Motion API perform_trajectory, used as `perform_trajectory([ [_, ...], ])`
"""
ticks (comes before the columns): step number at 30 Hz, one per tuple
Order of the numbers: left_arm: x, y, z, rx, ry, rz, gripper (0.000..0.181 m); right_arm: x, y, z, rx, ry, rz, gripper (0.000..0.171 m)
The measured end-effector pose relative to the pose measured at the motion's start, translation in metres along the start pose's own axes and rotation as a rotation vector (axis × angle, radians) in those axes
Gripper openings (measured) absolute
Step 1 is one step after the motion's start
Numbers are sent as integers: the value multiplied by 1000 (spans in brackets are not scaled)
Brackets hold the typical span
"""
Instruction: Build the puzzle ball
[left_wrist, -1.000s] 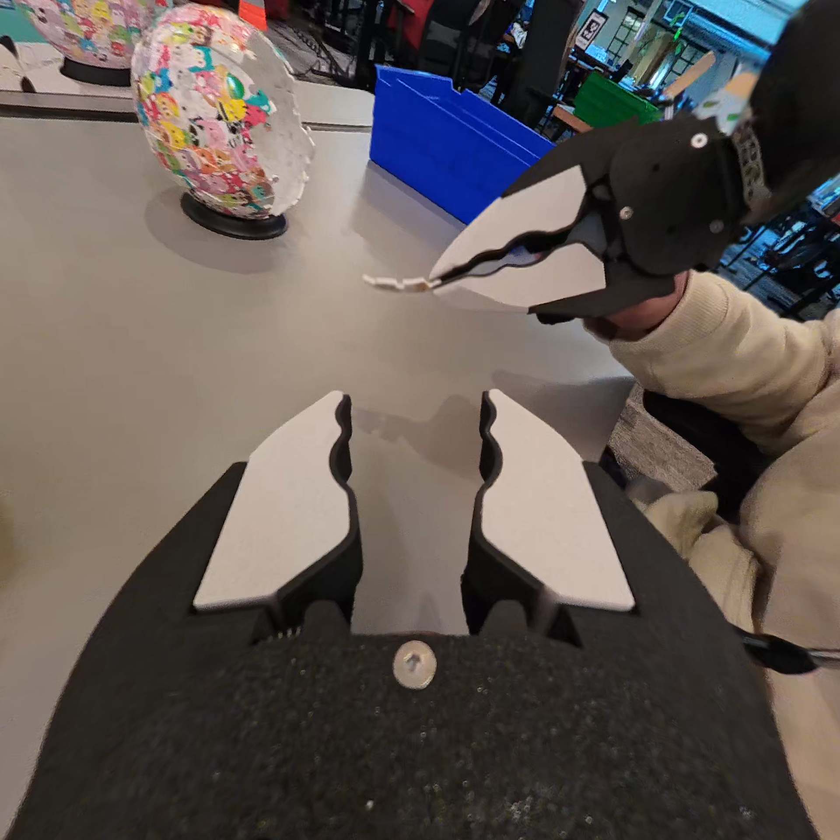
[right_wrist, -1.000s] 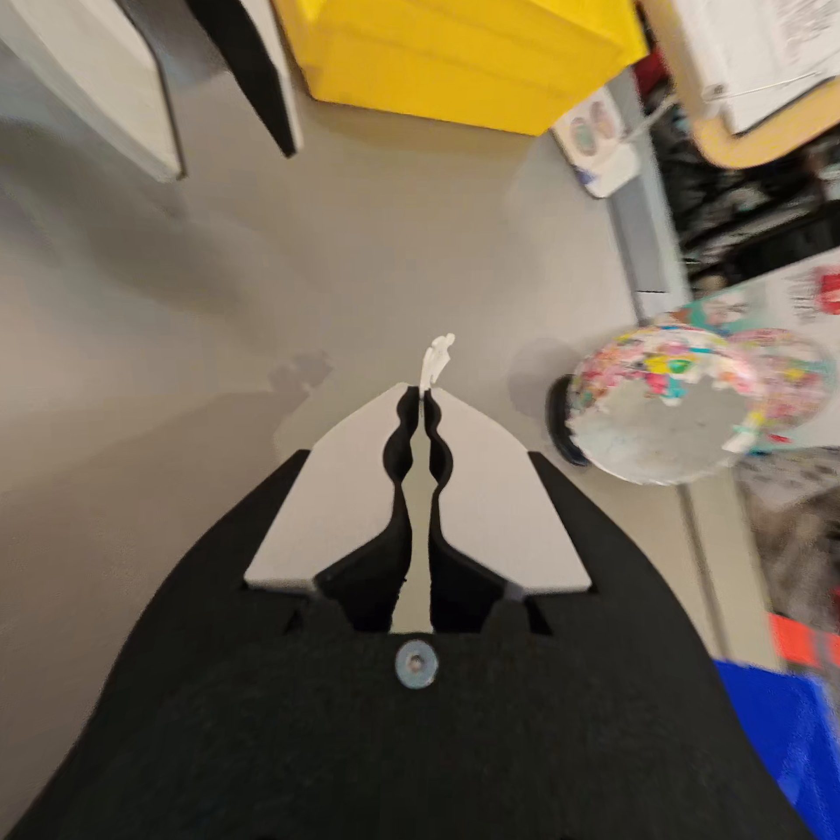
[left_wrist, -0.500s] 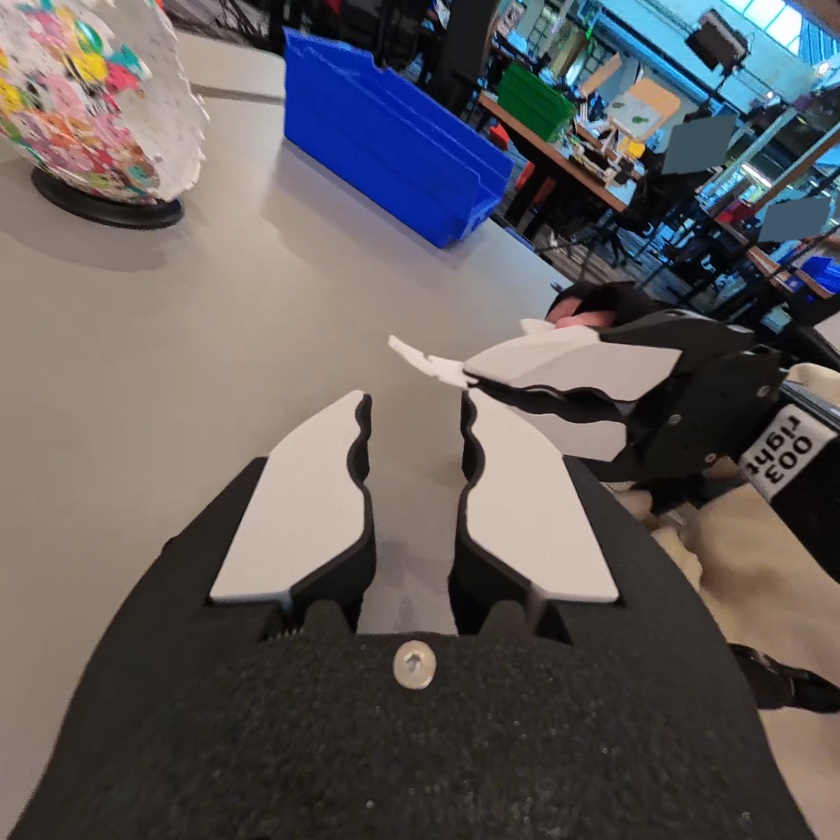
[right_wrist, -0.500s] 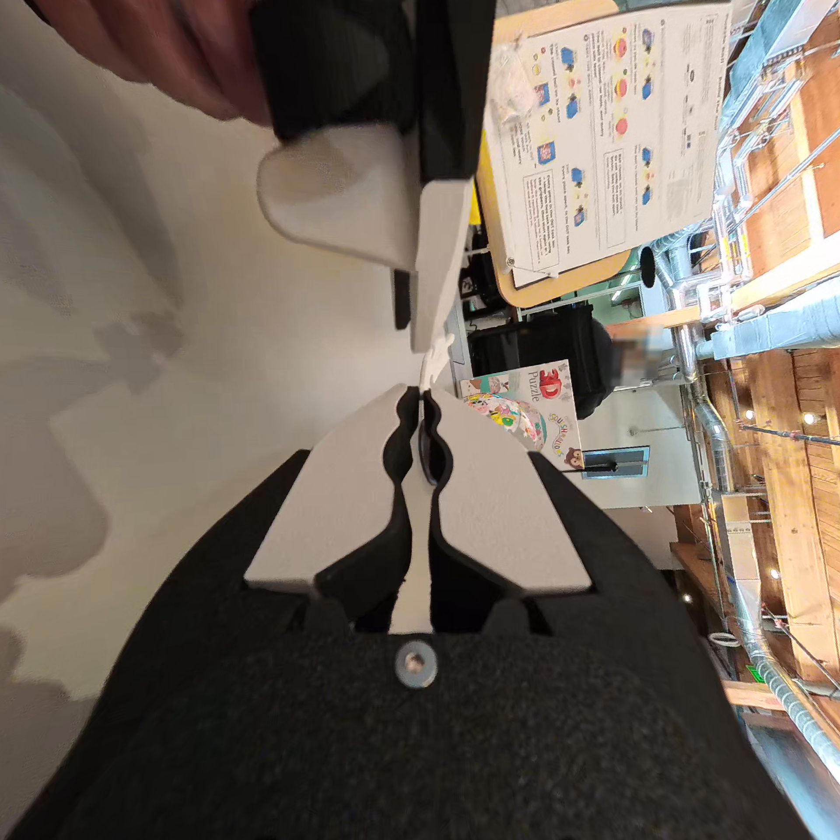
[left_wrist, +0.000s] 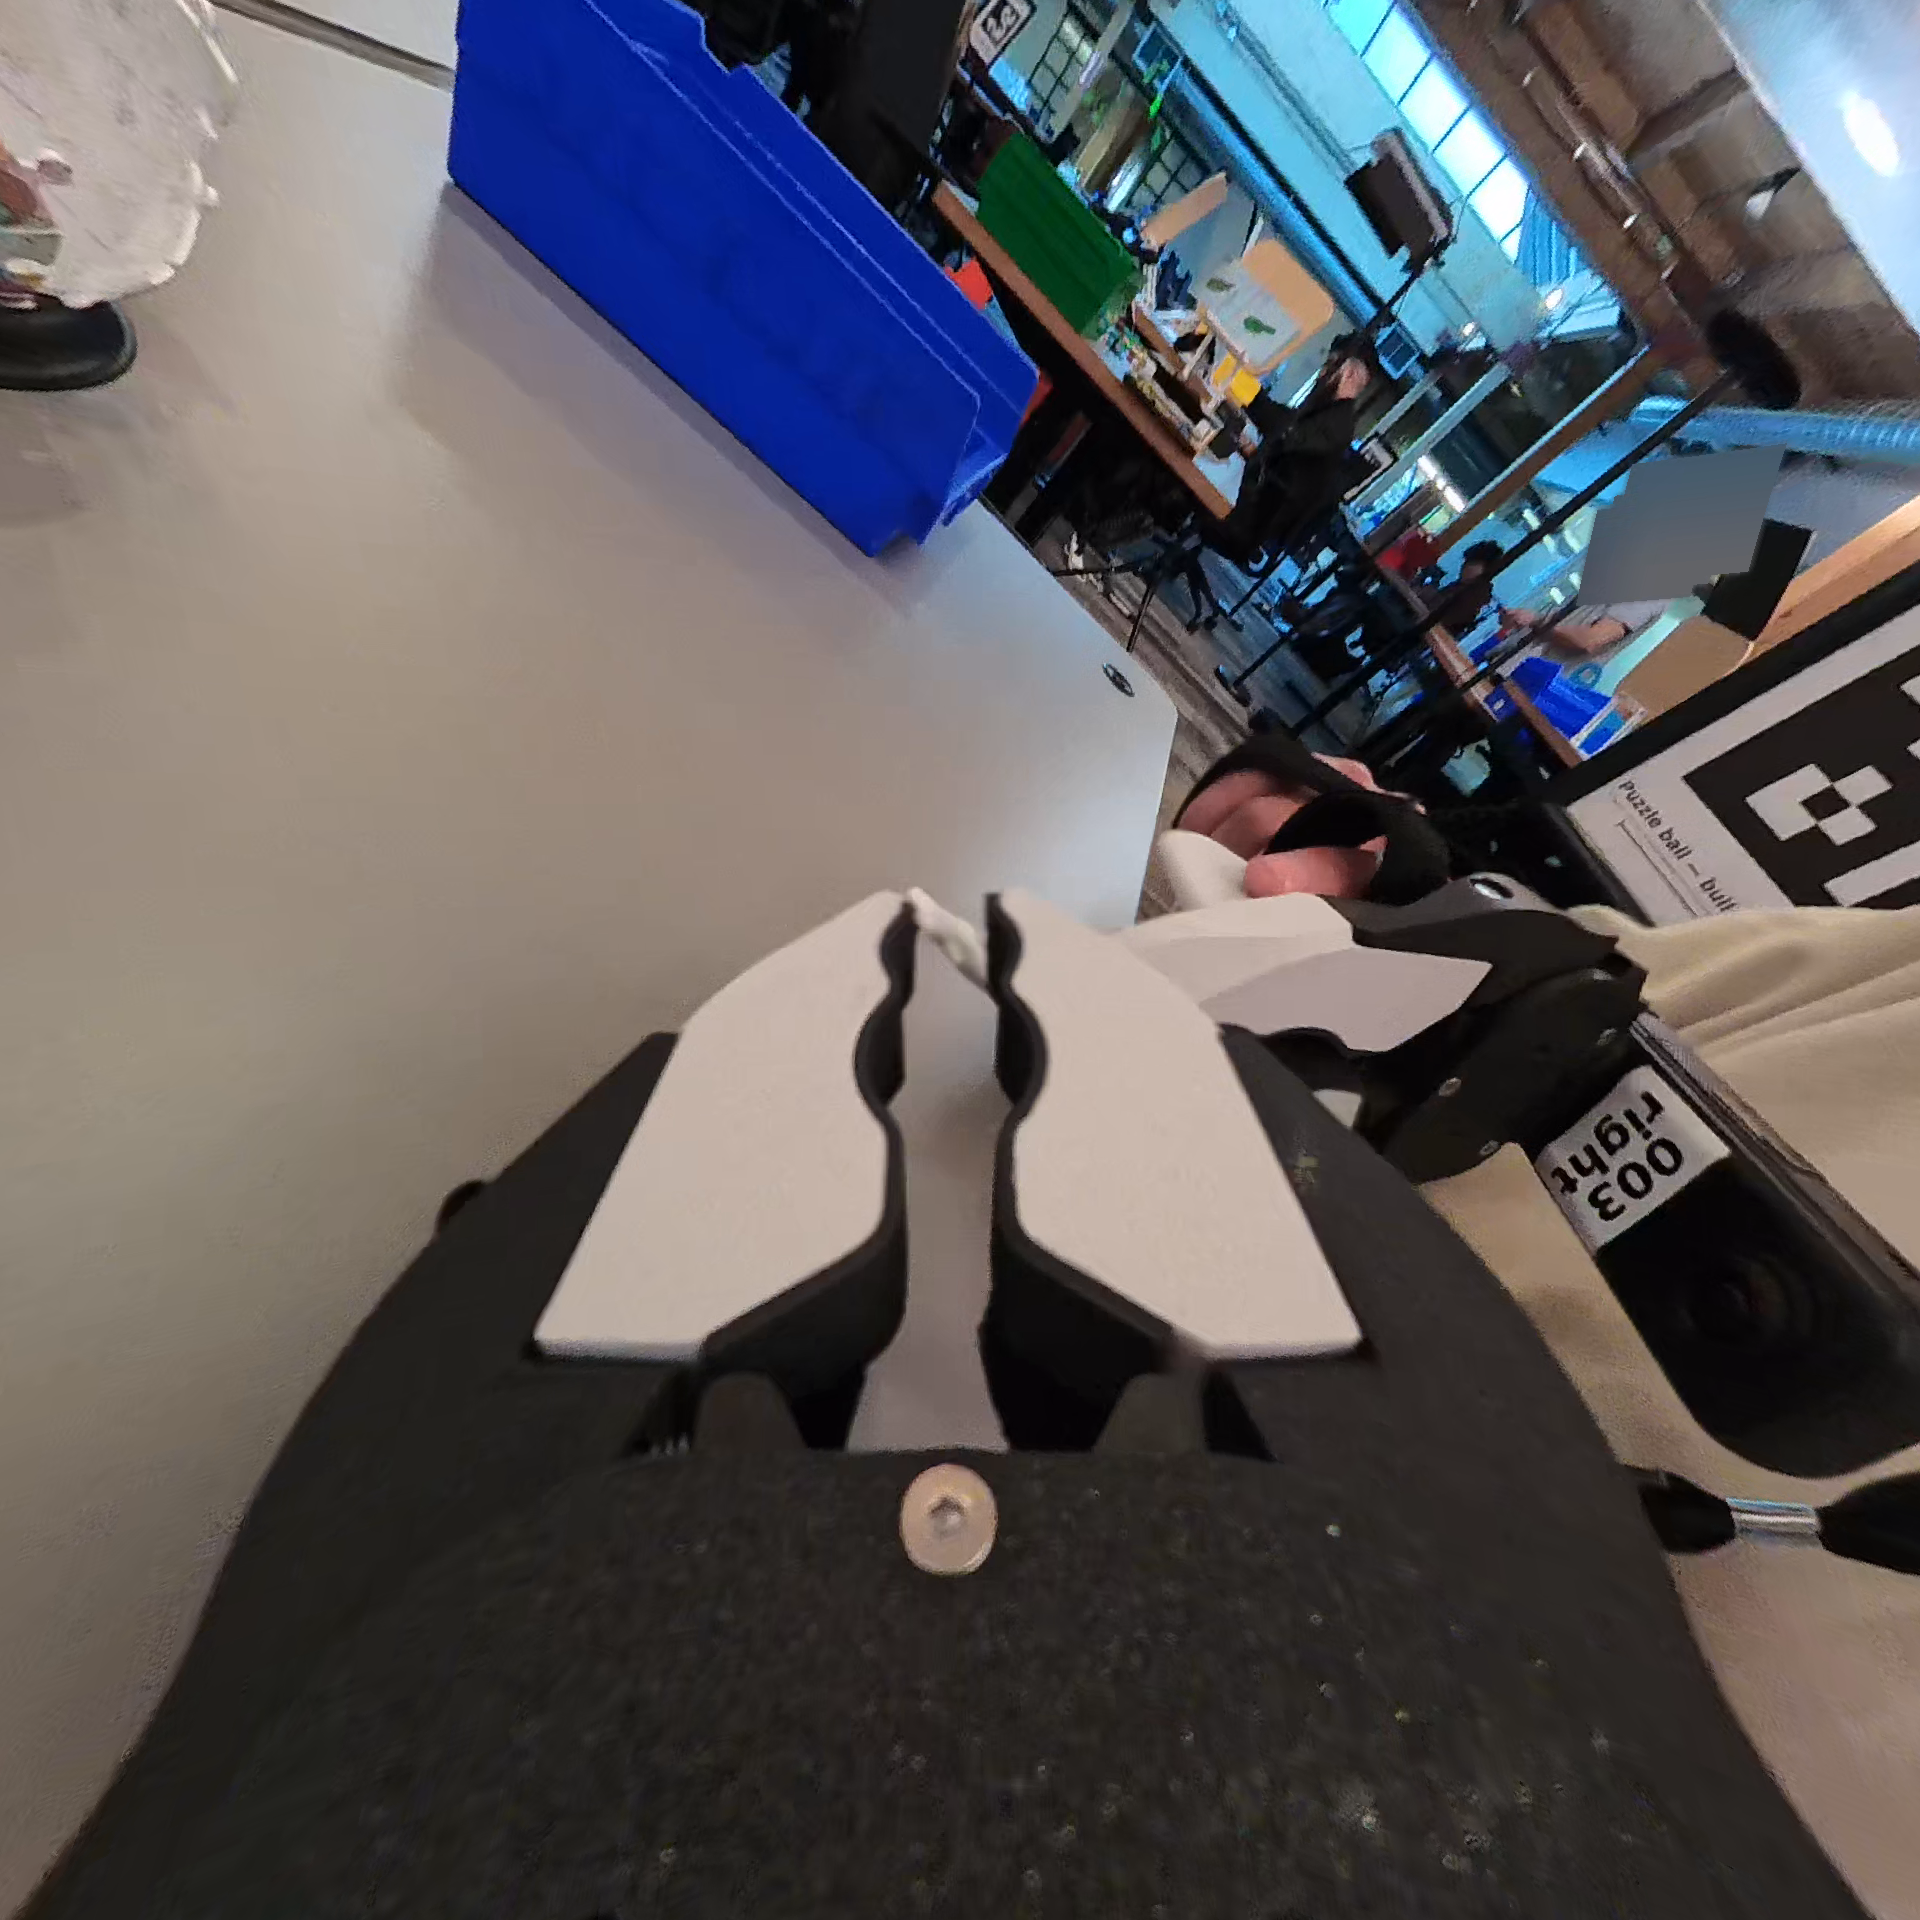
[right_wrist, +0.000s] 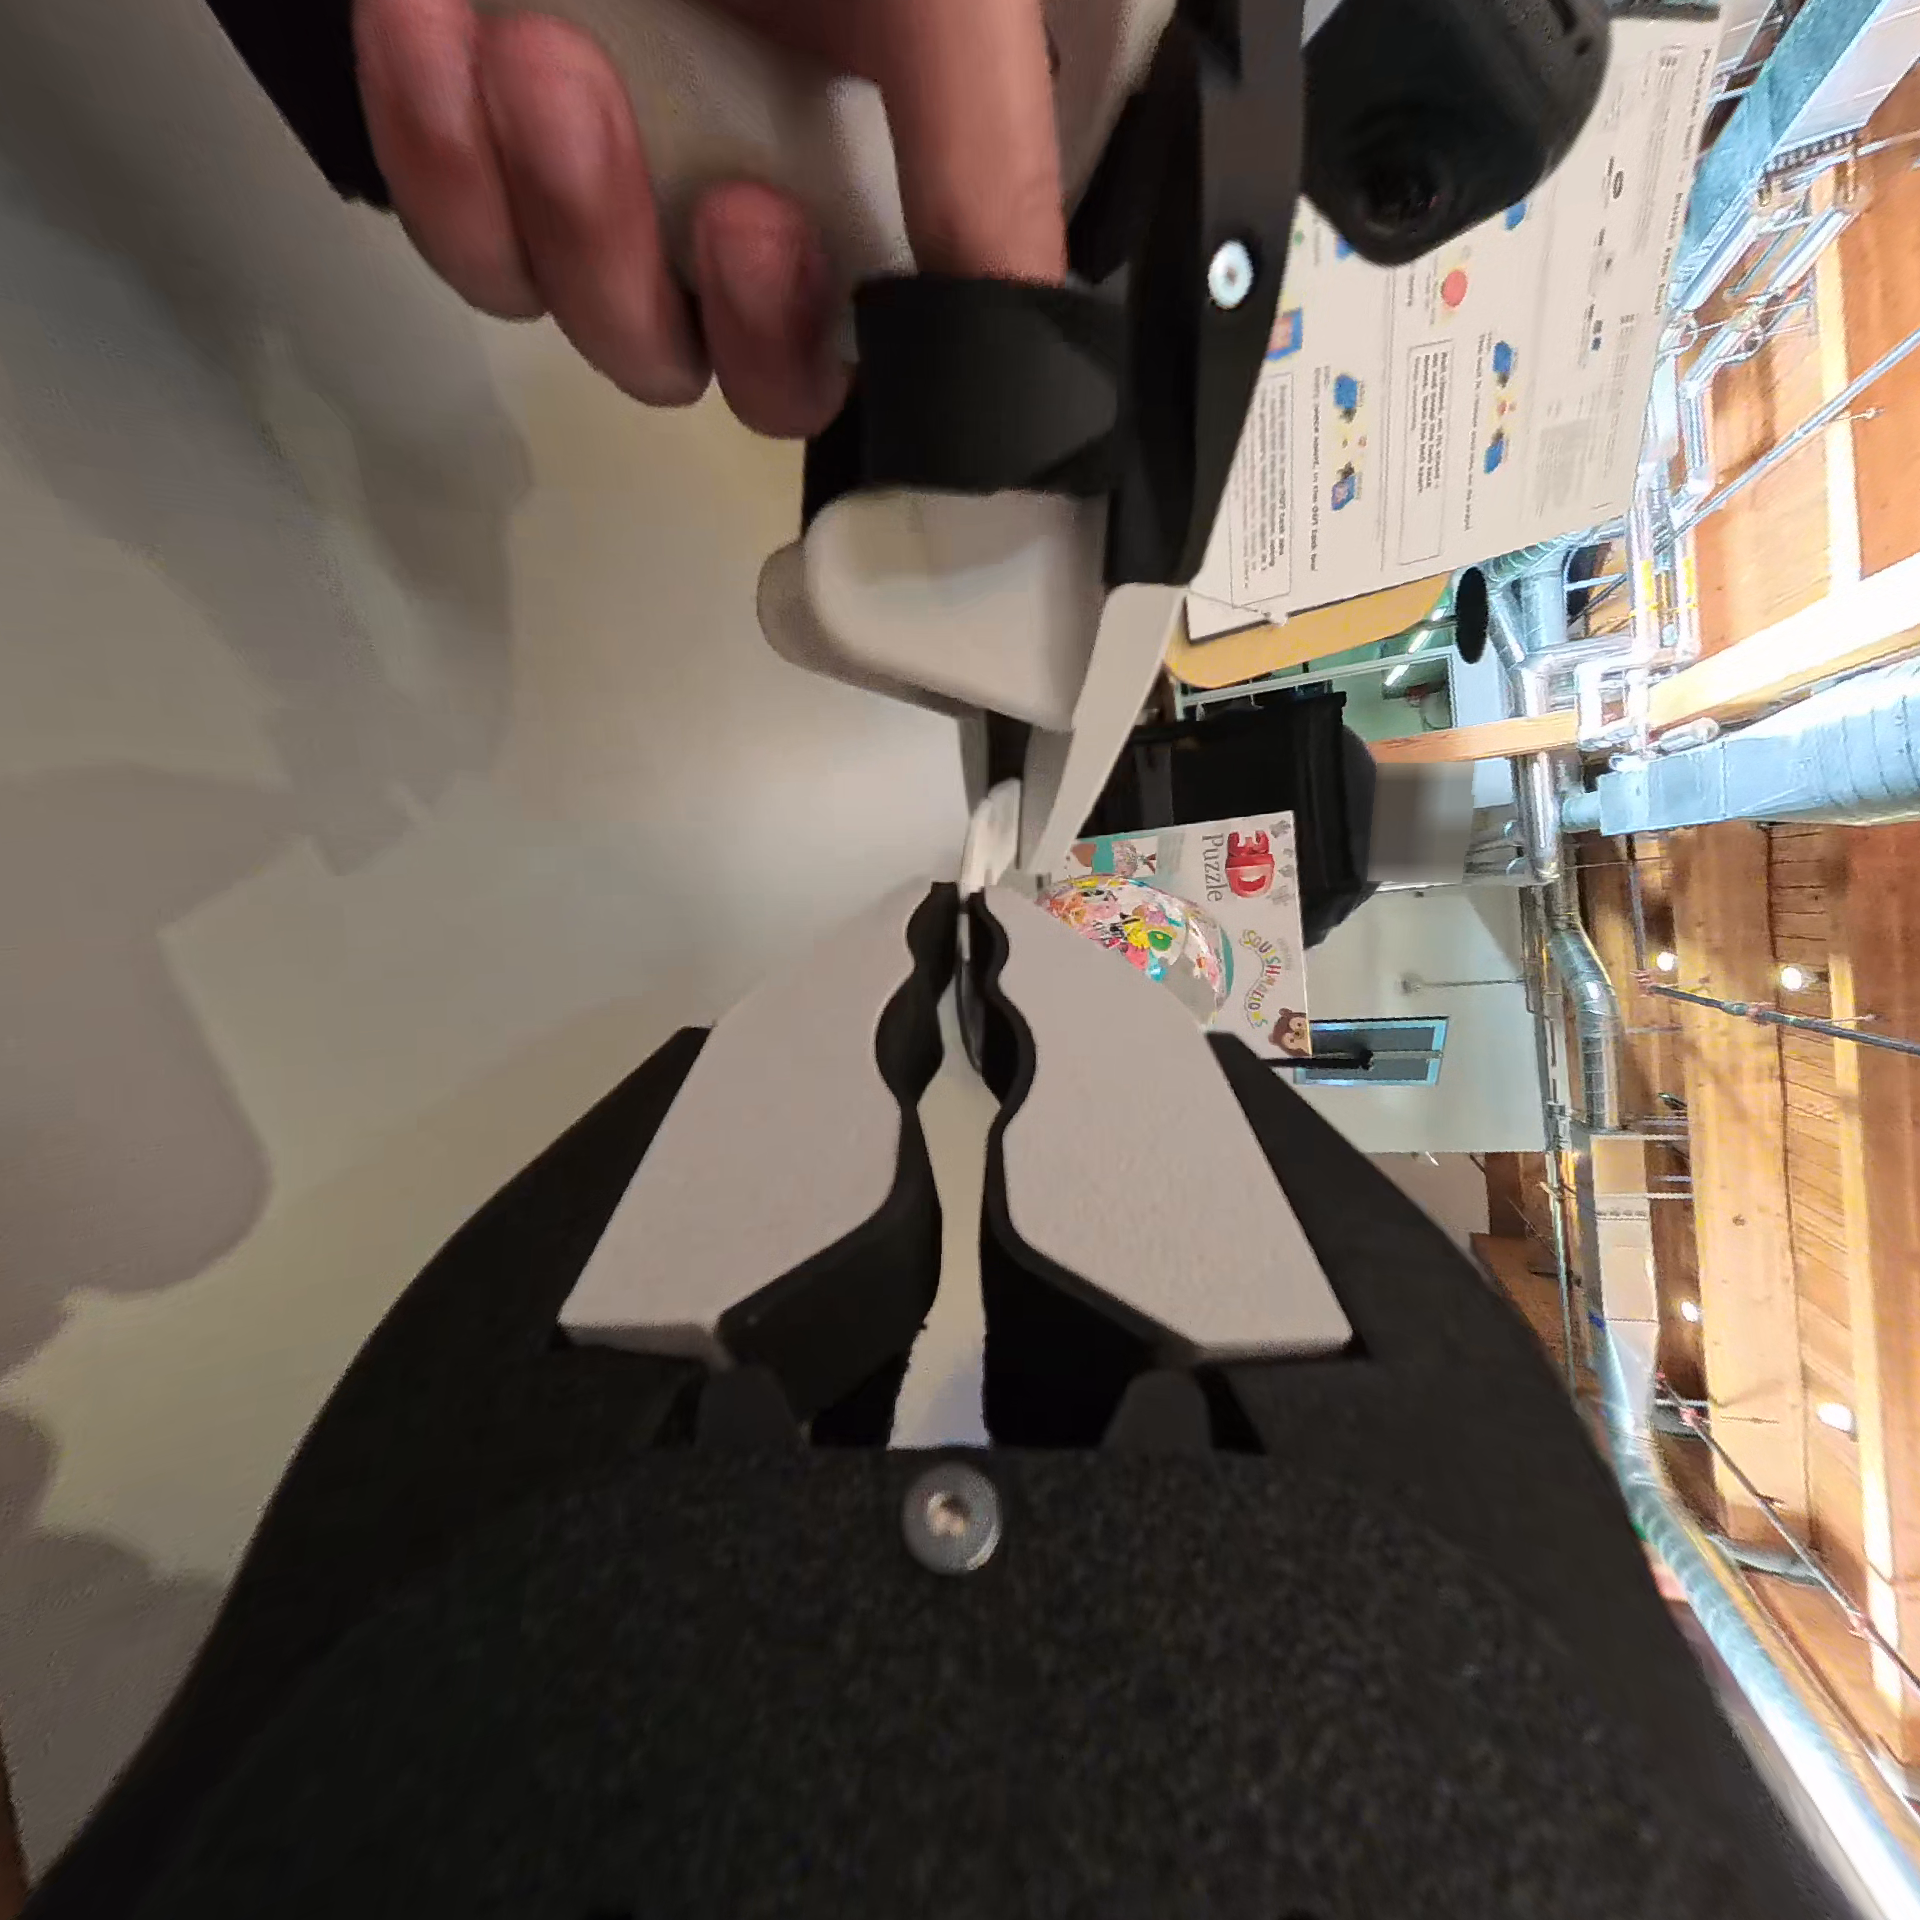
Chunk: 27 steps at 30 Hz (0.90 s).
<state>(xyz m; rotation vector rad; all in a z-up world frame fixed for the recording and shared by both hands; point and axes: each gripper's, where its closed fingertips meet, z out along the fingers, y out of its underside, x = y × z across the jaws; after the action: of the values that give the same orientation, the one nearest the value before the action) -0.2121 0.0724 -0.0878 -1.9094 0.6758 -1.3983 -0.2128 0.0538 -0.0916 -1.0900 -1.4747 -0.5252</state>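
A small white puzzle piece (left_wrist: 948, 933) sits between the tips of my left gripper (left_wrist: 945, 920), whose jaws are closed on it with a narrow gap. My right gripper (right_wrist: 971, 899) is shut on the same piece (right_wrist: 987, 842). Its fingers (left_wrist: 1299, 966) come in from the right in the left wrist view. In the right wrist view, a left gripper finger (right_wrist: 1101, 707) meets the piece from above, with a hand on that gripper. The partly built colourful puzzle ball (left_wrist: 104, 156) stands on a black base (left_wrist: 52, 343) at the far left edge.
A blue bin (left_wrist: 727, 260) stands at the back of the grey table (left_wrist: 416, 675). The table's right edge is near the grippers. A puzzle box (right_wrist: 1247, 883) shows behind the piece in the right wrist view. A cream sleeve (left_wrist: 1714, 1018) is at the right. Only a small space, under 4 cm, lies between the two pairs of fingers. About 25 cm separates my left fingertips from the black base (left_wrist: 52, 343).
My left gripper has narrowed from wide open and closed around the piece the right gripper holds. The two grippers have come together near the table's right edge.
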Motion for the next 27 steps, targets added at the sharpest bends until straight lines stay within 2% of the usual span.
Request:
perform_trajectory([
  [7, -1, -4, 3, -9, 171, -259, 2, -2, 4, 1, 19, 26, -84, 4],
  [10, -14, -15, 3, -6, 174, -330, 2, -8, 2, -2, 89, -32, -19, 3],
  [14, -21, -25, 6, 6, 175, -424, 1, 2, 12, -2, 78, -99, 226, 33],
  [15, -19, -25, 9, 5, 179, -451, 2, 8, 13, -1, 89, -86, 260, 35],
  [18, -17, -23, 21, 13, 178, -555, 2, 18, 14, 1, 91, -17, 213, 22],
  [22, -20, -11, 32, -17, 140, -628, 2, 8, 27, 11, -36, -6, 131, 19],
  [27, -17, -3, 31, -42, 143, -657, 2, 0, 34, 13, -69, 7, -21, 11],
])
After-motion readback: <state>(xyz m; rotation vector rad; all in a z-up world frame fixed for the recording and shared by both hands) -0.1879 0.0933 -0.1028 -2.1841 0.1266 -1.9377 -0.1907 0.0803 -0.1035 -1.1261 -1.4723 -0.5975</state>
